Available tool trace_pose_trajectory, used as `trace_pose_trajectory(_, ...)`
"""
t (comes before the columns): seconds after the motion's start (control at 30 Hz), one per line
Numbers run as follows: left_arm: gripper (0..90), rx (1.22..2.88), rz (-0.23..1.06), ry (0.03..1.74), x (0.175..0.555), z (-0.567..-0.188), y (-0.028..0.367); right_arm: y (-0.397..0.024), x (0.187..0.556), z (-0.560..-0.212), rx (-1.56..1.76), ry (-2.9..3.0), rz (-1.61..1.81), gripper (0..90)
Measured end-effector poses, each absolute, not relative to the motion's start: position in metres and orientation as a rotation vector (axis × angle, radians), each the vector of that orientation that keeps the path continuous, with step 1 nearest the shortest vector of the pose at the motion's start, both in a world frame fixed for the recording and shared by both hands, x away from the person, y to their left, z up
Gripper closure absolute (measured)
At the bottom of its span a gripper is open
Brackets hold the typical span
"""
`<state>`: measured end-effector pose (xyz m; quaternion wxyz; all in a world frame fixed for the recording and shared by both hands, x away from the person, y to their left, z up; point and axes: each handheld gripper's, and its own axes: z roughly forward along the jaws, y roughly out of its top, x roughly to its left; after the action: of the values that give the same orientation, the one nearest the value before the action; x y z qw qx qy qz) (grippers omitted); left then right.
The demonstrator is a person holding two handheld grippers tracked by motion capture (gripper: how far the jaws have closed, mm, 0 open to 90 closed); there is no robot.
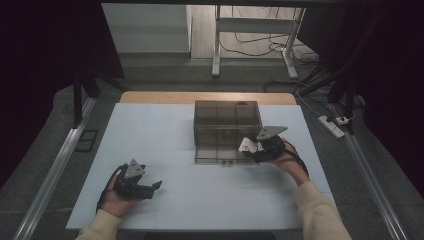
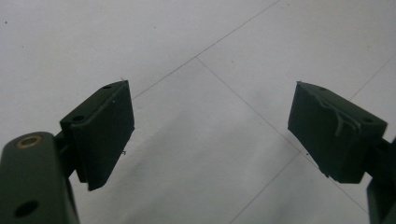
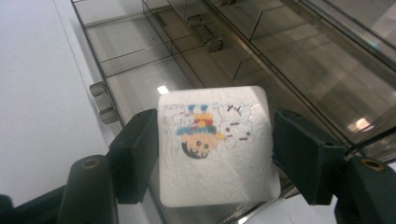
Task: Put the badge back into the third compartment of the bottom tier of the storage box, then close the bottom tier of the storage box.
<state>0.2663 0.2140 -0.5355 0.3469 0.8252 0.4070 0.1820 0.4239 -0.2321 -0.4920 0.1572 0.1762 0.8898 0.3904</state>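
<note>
We read this as a lab or recording rig, not a home. We see a white table top [image 1: 165, 150] framed by metal rails [image 1: 55, 170] at 9 and 3 o'clock, with dark curtains [image 1: 45, 60] on both sides. At 12 o'clock a bare grey floor [image 1: 165, 70] carries a metal stand [image 1: 252, 30] and loose cables [image 1: 250, 50] (power strip [image 1: 332, 125] at 2 o'clock).

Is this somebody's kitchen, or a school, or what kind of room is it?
Probably a lab or workshop set up for filming. A plain white table stands between metal rails, cables and a power strip lie on the floor, and a person works with two hand-held grippers.
</note>
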Motion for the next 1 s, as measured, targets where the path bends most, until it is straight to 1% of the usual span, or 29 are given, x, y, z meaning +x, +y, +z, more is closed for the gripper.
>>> trace_pose_trajectory(0.2, 14.6, 2.140, 0.473, 1.056, 0.266, -0.535, 0.214, -0.231, 0.422, -0.489, 0.512, 2.536, 1.147, 28.9)
trace_pose_trajectory(1.0, 14.7, 2.136, 0.475, 1.059, 0.266, -0.535, 0.215, -0.216, 0.410, -0.481, 0.555, 2.506, 1.225, 31.1)
